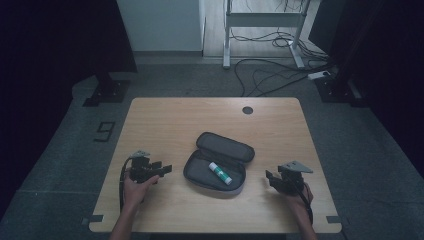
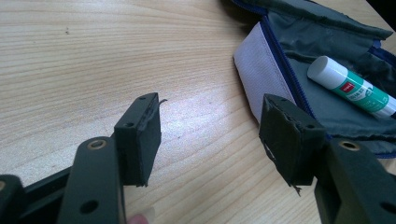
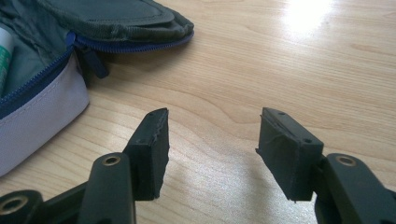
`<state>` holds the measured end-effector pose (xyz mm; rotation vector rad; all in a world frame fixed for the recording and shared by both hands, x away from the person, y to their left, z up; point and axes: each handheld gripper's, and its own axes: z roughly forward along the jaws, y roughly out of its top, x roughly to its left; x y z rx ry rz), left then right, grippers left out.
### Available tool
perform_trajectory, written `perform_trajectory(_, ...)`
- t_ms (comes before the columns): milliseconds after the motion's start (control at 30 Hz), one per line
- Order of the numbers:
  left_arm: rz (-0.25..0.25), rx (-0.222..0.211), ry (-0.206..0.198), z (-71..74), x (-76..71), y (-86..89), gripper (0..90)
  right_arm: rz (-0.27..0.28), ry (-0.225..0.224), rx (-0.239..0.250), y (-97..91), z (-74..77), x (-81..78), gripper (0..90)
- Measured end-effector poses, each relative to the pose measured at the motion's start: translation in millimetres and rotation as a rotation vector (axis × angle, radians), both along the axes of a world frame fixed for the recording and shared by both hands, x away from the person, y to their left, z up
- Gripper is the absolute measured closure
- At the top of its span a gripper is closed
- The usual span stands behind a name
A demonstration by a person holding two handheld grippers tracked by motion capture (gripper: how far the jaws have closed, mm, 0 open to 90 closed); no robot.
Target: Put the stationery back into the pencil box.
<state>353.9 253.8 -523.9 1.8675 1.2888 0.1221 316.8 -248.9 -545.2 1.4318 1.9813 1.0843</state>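
- A wooden table [image 1: 165,120] carries an open pencil case [image 1: 218,162] near its centre; the case's lid is folded back, away from the person.
- A glue stick [image 1: 219,173], white with a green label, lies on its side inside the case's lower half, its white cap toward the lid.
- The left gripper [image 1: 164,169] sits low over the table just to the left of the case, held in the person's left hand [image 1: 135,187]; its jaws point toward the case.
- In the left gripper view, the left gripper [image 2: 210,135] has its jaws spread apart with only bare wood between them; the pads touch nothing. The pencil case [image 2: 261,70] lies just beyond the jaw at the right of that view, and the glue stick [image 2: 350,86] rests on the grey lining.
- The right gripper [image 1: 270,177] is held in the right hand [image 1: 299,197] to the right of the case, clear of it, its jaws toward the case.
- In the right gripper view, the right gripper [image 3: 212,140] has its jaws parted and empty over bare table; the pencil case [image 3: 46,107], with its blue zip [image 3: 93,63], lies at the upper left, apart from the jaws.
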Motion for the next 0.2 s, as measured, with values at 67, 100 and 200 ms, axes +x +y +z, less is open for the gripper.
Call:
perform_trajectory(67,0.000,0.003,0.002,-0.3,0.2,-0.2,38.8,0.005,0.007,-0.005,0.4,-0.8,0.7,42.0)
perform_trajectory(100,0.000,0.003,0.003,-0.4,0.3,-0.2,38.8,0.005,0.011,-0.007,0.9,-1.5,1.0,41.8)
perform_trajectory(200,0.000,0.003,0.003,-0.9,0.7,-0.2,38.8,0.009,0.027,-0.021,1.9,-3.3,2.2,41.3)
